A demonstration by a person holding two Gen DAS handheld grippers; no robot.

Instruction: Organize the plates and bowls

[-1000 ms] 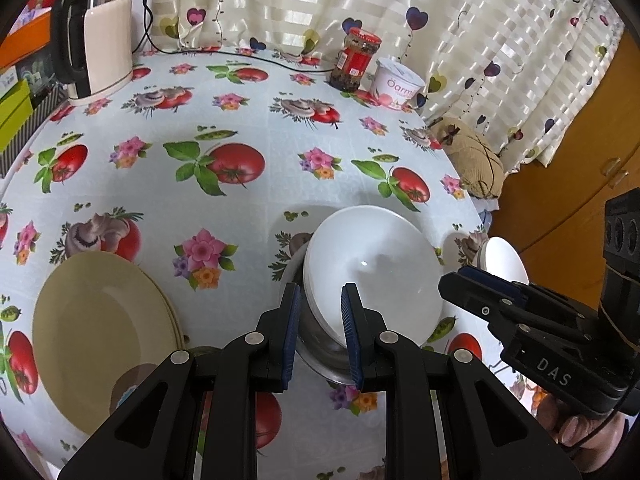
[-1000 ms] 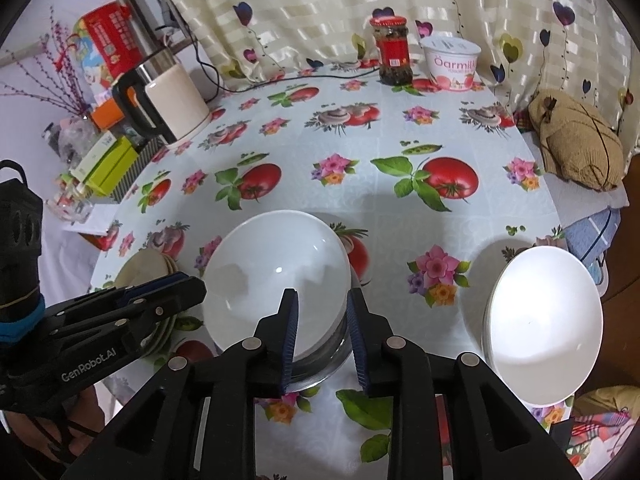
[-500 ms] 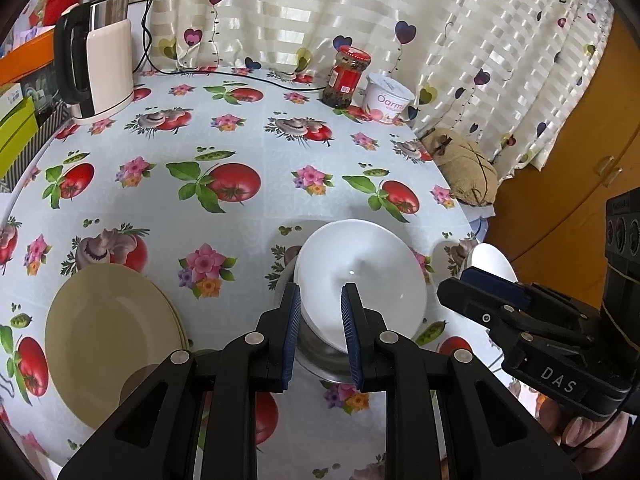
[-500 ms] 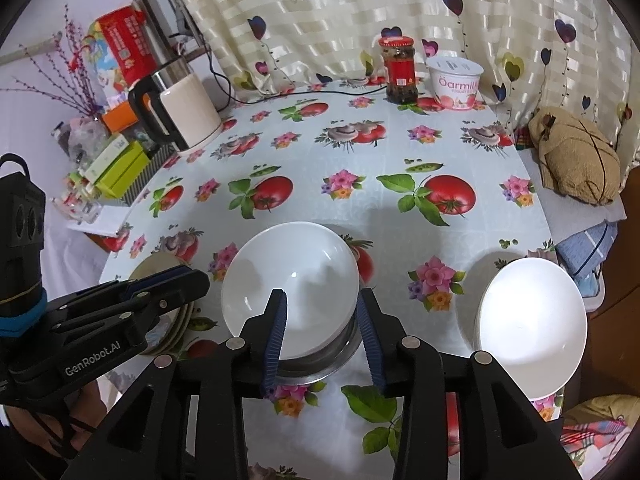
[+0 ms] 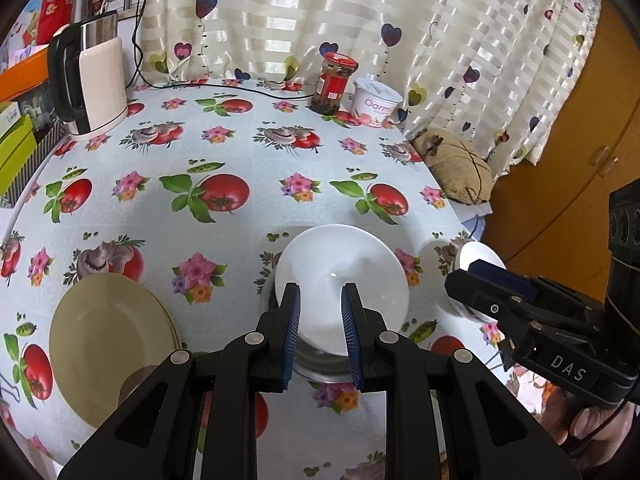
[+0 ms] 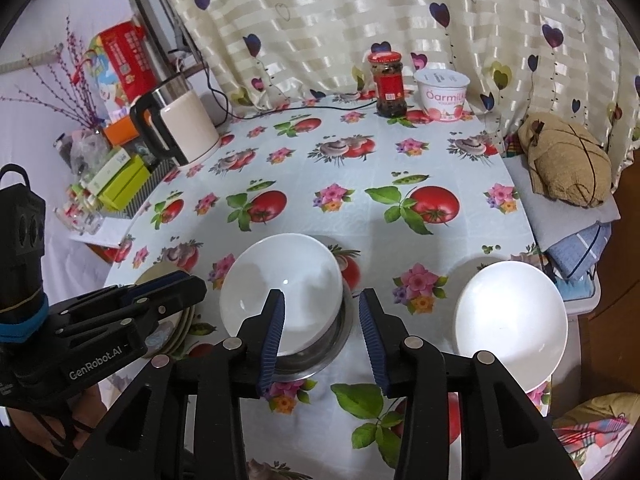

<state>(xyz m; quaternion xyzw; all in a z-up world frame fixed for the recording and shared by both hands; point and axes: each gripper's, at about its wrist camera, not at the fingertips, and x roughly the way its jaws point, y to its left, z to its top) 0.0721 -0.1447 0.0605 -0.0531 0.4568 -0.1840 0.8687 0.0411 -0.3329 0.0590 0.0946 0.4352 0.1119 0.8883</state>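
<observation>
Opening right gripper (image 6: 322, 334) jaws, white bowl (image 6: 282, 292) released onto steel bowl (image 6: 332, 350); left gripper (image 5: 319, 330) narrow, empty; we nested it.

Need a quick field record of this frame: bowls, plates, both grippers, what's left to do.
stacked bowl: white bowl nested in metal bowl, table centre
loose bowl: second white bowl, alone near table's right edge
plates: yellowish plate stack, left of the bowls
left gripper: empty, jaws apart above the stack
right gripper: jaws opening, nothing between them
remaining: loose bowl likely goes onto the stack
</observation>
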